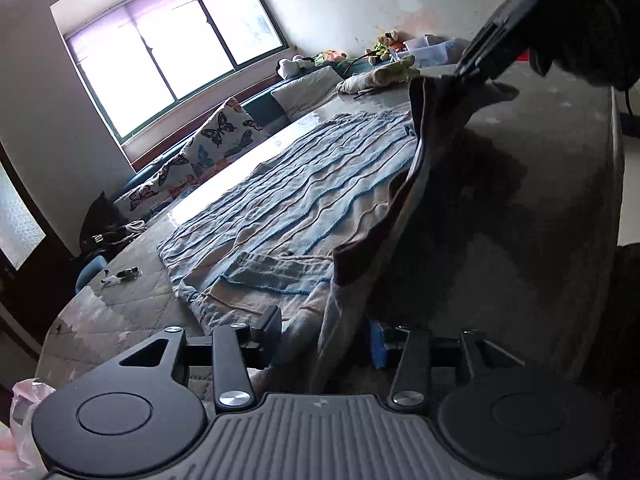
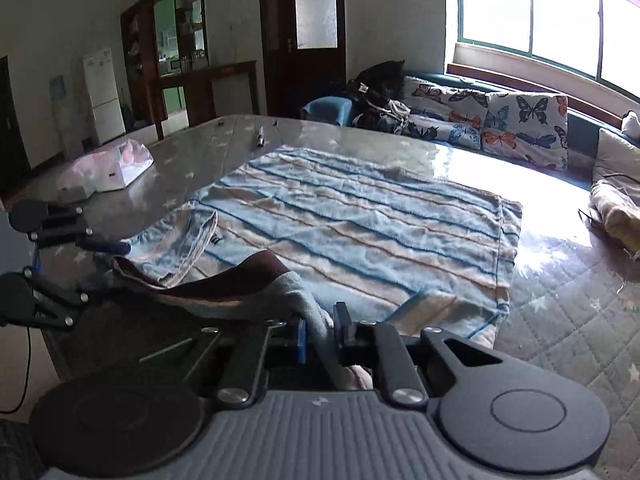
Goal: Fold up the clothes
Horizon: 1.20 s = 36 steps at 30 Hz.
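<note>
Right wrist view: the right gripper (image 2: 320, 330) has its jaws clenched on the near edge of the striped garment (image 2: 360, 224), a twist of pale cloth pinched between the blue and black pads. In the left wrist view the left gripper (image 1: 326, 330) has its jaws standing apart — the cloth runs between them, but the pads do not press on it, so that side is released. Between the two grippers the brown-banded hem (image 2: 224, 284) is lifted and sags, while the rest of the garment lies flat on the glossy table (image 2: 540, 320), stretching toward the far butterfly cushions (image 2: 520, 128).

With only one corner held, the hem could slump sideways and the fold land crooked; a hard pull from the right could also drag the whole garment across the slick tabletop.

How deep the right grip goes is hidden behind the pads, and the shaded table beneath the lifted hem is too dark to read.
</note>
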### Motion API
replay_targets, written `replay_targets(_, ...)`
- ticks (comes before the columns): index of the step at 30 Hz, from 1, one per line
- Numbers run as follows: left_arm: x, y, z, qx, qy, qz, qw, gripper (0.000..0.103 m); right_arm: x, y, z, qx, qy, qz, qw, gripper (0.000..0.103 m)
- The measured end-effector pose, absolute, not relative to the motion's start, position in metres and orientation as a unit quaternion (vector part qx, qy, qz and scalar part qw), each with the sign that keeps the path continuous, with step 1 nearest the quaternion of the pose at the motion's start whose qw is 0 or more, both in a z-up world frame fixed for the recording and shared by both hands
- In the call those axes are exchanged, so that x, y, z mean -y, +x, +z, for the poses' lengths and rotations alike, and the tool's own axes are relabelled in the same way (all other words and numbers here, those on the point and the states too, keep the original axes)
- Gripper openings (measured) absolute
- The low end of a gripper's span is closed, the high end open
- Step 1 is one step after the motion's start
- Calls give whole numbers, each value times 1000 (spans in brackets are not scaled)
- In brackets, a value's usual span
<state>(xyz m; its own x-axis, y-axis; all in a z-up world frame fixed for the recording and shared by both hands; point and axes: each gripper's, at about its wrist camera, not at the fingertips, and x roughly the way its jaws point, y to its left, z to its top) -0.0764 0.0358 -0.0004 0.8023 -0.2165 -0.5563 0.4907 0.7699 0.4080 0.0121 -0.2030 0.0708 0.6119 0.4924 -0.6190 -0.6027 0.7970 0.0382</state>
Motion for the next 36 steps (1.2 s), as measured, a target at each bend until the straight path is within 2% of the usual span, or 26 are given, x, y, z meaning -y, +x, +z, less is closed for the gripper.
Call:
replay_targets(1, -37, -75, 0, -248, 277, -195, 908, 39, 203, 12, 72, -315, -87, 305, 895, 12)
replay_targets(2, -39, -74, 1, -248, 276, -195, 908, 25, 202, 12, 72, -313, -86, 304, 896, 11)
replay_targets(5, -43, -73, 5, -247, 274, -195, 909, 9, 203, 9, 73, -305, -81, 300, 900, 9)
replay_targets(10, -47, -86, 25, -226, 263, -210, 914, 7, 207, -2, 79, -289, -77, 298, 906, 5)
replay_targets(22, -55, -145, 69, -211, 233, -221, 923, 7, 221, -71, 112, -273, -86, 335, 897, 4)
replay_targets(29, -59, -106, 75, -206, 216, -205, 932, 7, 216, -50, 119, -284, -91, 334, 894, 4)
replay_targets(36, -67, -31, 85, -215, 201, -184, 938, 7, 207, 21, 131, -288, -92, 330, 894, 4)
